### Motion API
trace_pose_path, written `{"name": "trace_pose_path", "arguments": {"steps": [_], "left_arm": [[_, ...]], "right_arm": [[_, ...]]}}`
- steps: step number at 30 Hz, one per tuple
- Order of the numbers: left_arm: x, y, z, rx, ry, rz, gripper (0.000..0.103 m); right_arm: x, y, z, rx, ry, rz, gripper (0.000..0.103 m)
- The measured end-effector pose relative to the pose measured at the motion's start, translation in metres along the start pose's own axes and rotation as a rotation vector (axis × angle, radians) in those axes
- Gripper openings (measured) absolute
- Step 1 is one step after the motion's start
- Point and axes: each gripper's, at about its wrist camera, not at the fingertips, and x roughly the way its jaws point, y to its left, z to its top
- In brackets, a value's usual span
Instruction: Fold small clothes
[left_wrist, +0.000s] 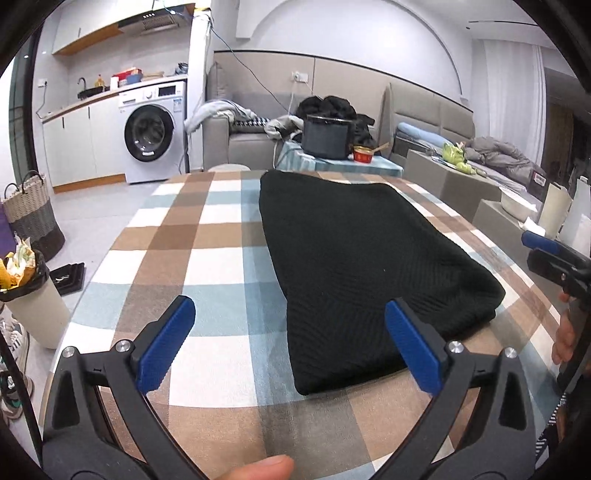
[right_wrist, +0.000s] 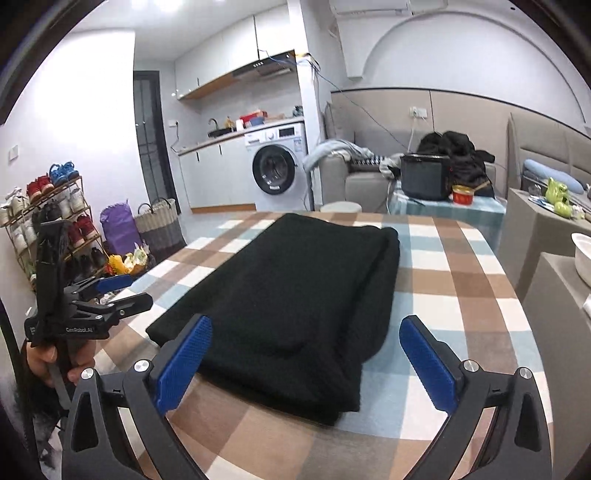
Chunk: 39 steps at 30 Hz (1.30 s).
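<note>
On a table (left_wrist: 207, 229) covered in a brown, blue and white checked cloth, a dark knitted garment (left_wrist: 354, 258) lies folded into a long flat bundle, its long axis running from the near edge toward the far end, where a sofa (left_wrist: 240, 144) and a washing machine (left_wrist: 151, 133) stand beyond. Seen from the left wrist, the bundle points slightly to the left as it recedes, and its near end is a smooth rounded fold. From the right wrist the same bundle (right_wrist: 295, 302) leans to the right as it recedes, and stacked layers show along its right side and near end.

Both tools hover above the near end with nothing between their blue pads. The left claw (left_wrist: 290, 341) stands spread wide; its right pad sits in front of the garment's near corner, its left pad over bare cloth. The right claw (right_wrist: 306, 358) is likewise spread wide, its left pad in front of the fabric. A hand (right_wrist: 48, 360) grips the left tool's handle at the table's left edge.
</note>
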Motion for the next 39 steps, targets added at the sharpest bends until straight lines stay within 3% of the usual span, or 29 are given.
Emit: {"name": "trace_pose_path", "arguments": {"steps": [13, 22, 39], "left_arm": [[-0.013, 0.0, -0.002, 0.012, -0.069, 0.001, 0.102], [-0.016, -0.009, -0.001, 0.045, -0.075, 0.012, 0.102], [-0.013, -0.001, -0.002, 0.017, -0.065, 0.006, 0.102]], "right_arm": [[0.001, 0.005, -0.011, -0.018, -0.04, 0.012, 0.103], [0.0, 0.009, -0.012, -0.044, -0.046, 0.015, 0.103], [0.0, 0.009, -0.013, -0.049, -0.049, 0.023, 0.103]]}}
